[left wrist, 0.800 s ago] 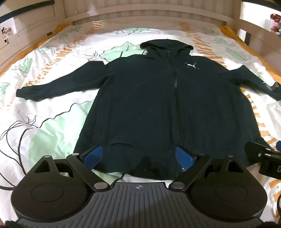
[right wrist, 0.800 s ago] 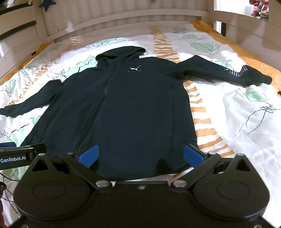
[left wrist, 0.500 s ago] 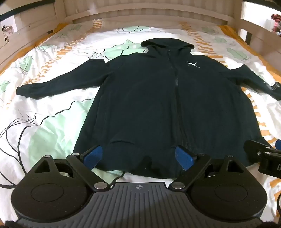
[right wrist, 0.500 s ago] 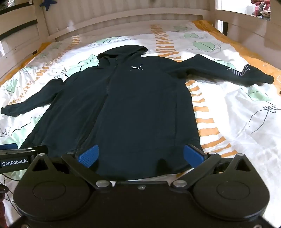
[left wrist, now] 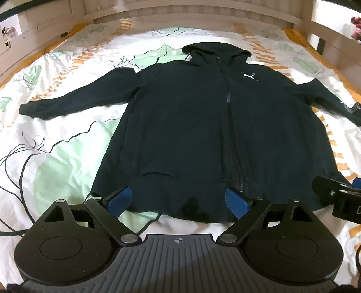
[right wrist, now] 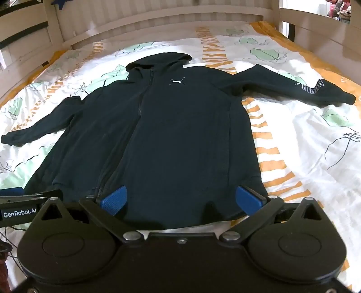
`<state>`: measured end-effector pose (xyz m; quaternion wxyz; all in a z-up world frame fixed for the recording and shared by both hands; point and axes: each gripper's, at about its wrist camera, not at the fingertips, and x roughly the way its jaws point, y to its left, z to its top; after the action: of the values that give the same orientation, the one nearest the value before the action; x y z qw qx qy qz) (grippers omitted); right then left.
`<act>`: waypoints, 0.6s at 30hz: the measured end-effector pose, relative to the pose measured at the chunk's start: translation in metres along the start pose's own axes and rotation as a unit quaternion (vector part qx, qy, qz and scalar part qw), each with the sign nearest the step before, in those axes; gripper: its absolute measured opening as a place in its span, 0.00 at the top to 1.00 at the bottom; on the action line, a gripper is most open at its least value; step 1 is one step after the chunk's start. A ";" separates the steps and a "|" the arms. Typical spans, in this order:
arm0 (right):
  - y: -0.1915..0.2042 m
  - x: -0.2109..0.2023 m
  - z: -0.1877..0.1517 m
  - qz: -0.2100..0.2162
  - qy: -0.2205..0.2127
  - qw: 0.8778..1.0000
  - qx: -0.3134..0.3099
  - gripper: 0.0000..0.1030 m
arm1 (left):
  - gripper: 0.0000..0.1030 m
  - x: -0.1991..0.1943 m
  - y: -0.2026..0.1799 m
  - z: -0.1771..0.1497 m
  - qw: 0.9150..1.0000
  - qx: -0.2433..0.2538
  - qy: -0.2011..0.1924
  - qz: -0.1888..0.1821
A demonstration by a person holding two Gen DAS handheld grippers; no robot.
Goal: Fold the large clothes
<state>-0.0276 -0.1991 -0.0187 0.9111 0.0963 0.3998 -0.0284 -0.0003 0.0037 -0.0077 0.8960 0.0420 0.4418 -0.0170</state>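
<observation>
Folding has not begun, by my reading: the single dark zip-up hoodie (left wrist: 203, 126) lies flat and face up in the middle of the bed (left wrist: 56, 171), hood toward the headboard (right wrist: 158, 20), both sleeves spread toward the side edges, so every fold is left to do. Two grippers hover at the hem near the foot edge, the left gripper (left wrist: 179, 201) and the right gripper (right wrist: 180, 199), each with its jaws wide apart and holding nothing. The count is one garment, two sleeves, one hood, one patterned bedsheet (right wrist: 315, 139).
</observation>
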 end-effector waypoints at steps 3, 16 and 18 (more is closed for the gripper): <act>0.000 0.000 0.000 0.000 0.000 1.000 0.000 0.01 | 0.12 0.000 0.000 0.000 1.000 0.000 0.001 0.001; 0.000 0.002 -0.001 0.000 0.003 1.000 0.000 0.01 | 0.12 0.001 0.001 -0.001 1.000 -0.002 0.004 0.003; 0.000 0.002 -0.001 0.000 0.003 1.000 0.000 0.01 | 0.12 0.001 0.002 -0.001 1.000 -0.003 0.004 0.003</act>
<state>-0.0267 -0.1986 -0.0211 0.9098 0.0965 0.4027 -0.0278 0.0000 0.0054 -0.0093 0.8943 0.0405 0.4454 -0.0124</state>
